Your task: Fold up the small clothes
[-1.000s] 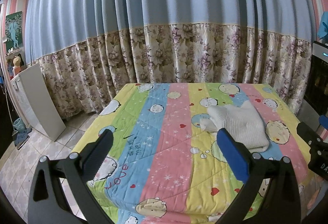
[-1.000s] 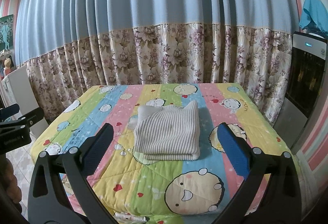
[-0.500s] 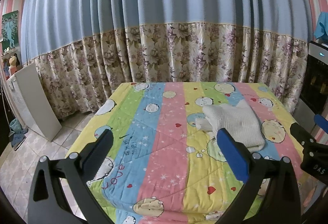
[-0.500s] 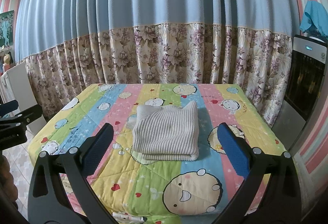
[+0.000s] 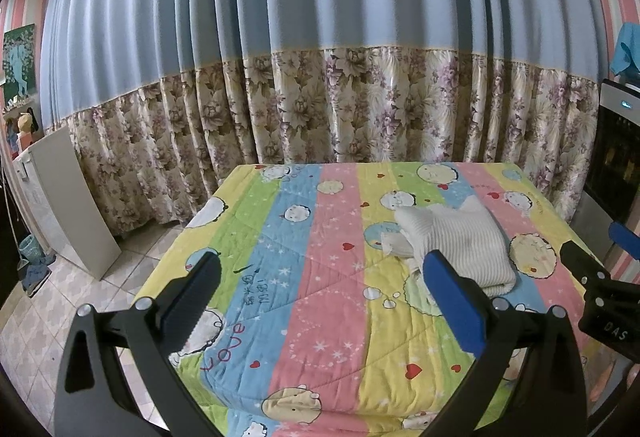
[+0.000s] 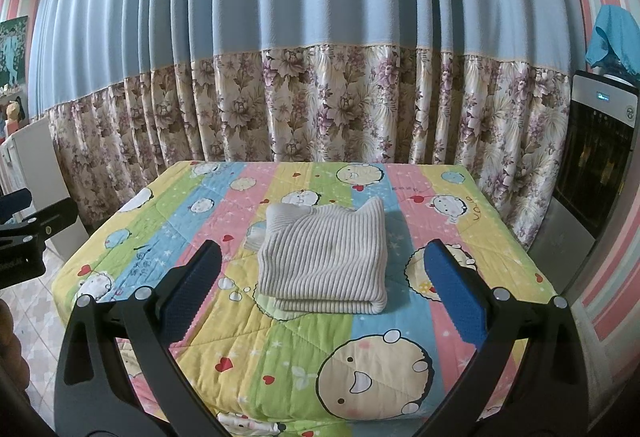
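We hold the left tool (image 5: 320, 277) with its fingers spread wide and nothing between them, above the near edge of the quilt (image 5: 332, 301), low in the left wrist frame. The right tool (image 6: 322, 269) is likewise spread and empty, framing the folded sweater (image 6: 324, 261) from well short of it.

The cream ribbed sweater (image 5: 464, 241) lies folded into a compact stack on the striped cartoon quilt (image 6: 380, 353). In the right wrist frame it sits at centre, its thick folded edge toward us and two corners poking up along its far edge. In the left wrist frame it lies right of centre, with a bit of white fabric showing from under its left side, and the right tool (image 5: 600, 285) enters at the right border.

Around the sweater the quilt is bare on all sides: a broad band of stripes to its left, a narrower one to its right, and open cover between it and the near rounded edge at the bottom of both frames. The far edge of the quilt meets the blue and floral curtain (image 6: 320, 77). At the left of the left wrist frame we see tiled floor (image 5: 36, 317) and a white cabinet (image 5: 60, 205); a dark-fronted appliance (image 6: 588, 165) stands just beyond the quilt's right edge in the right wrist frame
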Motion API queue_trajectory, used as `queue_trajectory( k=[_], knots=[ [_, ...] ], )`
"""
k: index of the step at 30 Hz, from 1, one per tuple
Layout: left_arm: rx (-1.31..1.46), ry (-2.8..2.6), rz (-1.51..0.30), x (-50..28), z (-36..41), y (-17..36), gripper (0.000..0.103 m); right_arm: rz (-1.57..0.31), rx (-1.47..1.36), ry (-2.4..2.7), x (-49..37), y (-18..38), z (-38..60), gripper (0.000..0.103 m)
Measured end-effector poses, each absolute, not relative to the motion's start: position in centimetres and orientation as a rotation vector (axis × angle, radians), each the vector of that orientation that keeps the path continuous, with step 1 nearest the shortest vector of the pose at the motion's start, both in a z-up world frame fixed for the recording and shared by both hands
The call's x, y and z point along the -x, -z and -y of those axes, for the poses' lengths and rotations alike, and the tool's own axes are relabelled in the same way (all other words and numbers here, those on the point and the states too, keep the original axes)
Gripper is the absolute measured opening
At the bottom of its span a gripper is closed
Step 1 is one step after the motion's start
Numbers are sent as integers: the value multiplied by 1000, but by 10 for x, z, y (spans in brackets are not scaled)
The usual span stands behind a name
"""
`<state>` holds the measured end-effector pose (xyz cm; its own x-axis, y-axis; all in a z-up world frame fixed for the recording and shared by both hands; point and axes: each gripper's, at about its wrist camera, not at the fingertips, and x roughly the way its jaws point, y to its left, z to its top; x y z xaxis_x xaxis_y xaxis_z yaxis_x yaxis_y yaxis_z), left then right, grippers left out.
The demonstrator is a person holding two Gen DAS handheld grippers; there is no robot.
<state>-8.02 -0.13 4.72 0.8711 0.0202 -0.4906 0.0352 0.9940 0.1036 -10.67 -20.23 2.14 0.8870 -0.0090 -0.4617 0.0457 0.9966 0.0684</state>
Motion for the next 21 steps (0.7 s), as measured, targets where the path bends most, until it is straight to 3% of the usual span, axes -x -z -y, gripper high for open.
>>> queue_trajectory(
  k=[21],
  knots=[
    [-115, -2, -508, 82, -4, -42, 101, -489, -78, 33, 105, -20, 215, 100]
  ],
)
